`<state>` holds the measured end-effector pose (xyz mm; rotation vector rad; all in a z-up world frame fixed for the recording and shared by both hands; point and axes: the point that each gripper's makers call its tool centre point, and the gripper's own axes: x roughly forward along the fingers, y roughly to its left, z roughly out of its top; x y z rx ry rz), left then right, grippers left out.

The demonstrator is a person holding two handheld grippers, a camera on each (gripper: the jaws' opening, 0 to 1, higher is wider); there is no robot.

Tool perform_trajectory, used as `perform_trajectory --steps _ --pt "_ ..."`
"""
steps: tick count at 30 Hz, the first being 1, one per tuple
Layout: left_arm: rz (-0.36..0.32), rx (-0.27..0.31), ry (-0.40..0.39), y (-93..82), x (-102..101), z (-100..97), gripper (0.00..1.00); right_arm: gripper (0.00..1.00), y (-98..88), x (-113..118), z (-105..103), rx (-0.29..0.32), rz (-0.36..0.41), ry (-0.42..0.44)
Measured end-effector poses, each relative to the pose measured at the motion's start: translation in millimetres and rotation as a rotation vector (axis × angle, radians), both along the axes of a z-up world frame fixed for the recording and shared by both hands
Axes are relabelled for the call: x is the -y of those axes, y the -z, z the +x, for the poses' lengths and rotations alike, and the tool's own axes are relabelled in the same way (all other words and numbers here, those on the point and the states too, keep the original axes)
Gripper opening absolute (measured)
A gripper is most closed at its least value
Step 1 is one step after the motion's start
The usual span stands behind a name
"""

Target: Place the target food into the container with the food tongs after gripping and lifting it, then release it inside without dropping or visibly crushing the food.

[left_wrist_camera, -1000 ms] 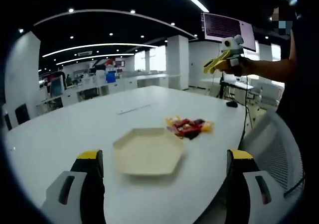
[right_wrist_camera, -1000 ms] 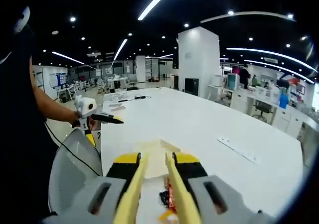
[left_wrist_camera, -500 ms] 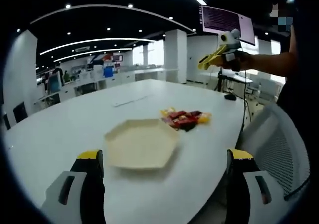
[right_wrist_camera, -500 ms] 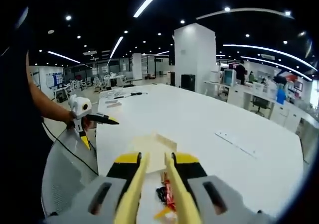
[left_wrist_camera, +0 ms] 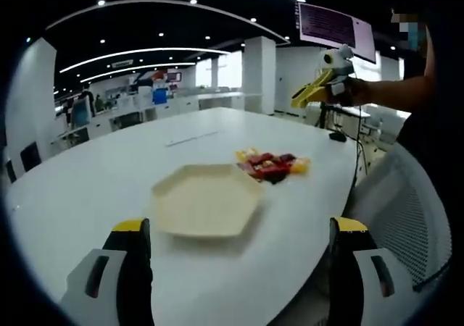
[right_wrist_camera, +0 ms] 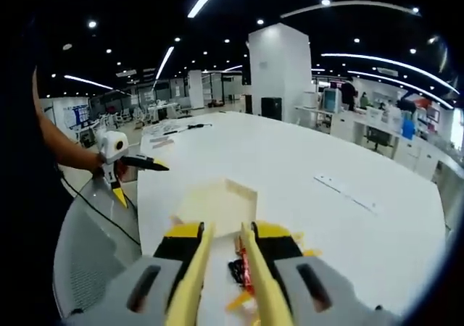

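A cream hexagonal plate (left_wrist_camera: 206,209) lies on the white table (left_wrist_camera: 87,188), with a small heap of red, yellow and dark food pieces (left_wrist_camera: 268,165) just beyond its far right side. My left gripper (left_wrist_camera: 241,225) hovers short of the plate, open and holding nothing. My right gripper (left_wrist_camera: 330,80) is held high at the right by a hand. In the right gripper view it (right_wrist_camera: 223,232) is shut on yellow food tongs (right_wrist_camera: 194,268), whose arms point at the food pieces (right_wrist_camera: 243,268) and the plate (right_wrist_camera: 217,203). The left gripper (right_wrist_camera: 143,185) shows at the left there.
A grey mesh chair (left_wrist_camera: 409,217) stands at the table's right edge, with a cable hanging by it. Thin flat items (left_wrist_camera: 192,138) lie farther along the table. Desks, monitors and a white pillar (right_wrist_camera: 279,72) fill the office behind.
The right gripper view has drawn a little nearer the table, so plate and food look larger and higher. The left gripper view shifted slightly. Both grippers' jaws stand as before.
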<state>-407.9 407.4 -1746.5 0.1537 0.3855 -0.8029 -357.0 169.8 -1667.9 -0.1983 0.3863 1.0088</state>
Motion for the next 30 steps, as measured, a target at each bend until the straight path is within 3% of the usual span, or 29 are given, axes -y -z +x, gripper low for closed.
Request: perform_trajectory --steps 10,22,30 --pt "0.008 -0.017 0.014 4.6 2 -1.7 0.99 0.24 24.1 1 -2 -0.012 -0.037 -0.02" --pt "0.029 -0.032 -0.009 9.6 -2 0.1 0.98 0.25 82.7 -13 -3 -0.054 -0.129 -0.085" --pt "0.041 -0.05 -0.006 13.4 -1 -0.7 0.95 0.25 112.3 -20 3 -0.074 -0.19 -0.114"
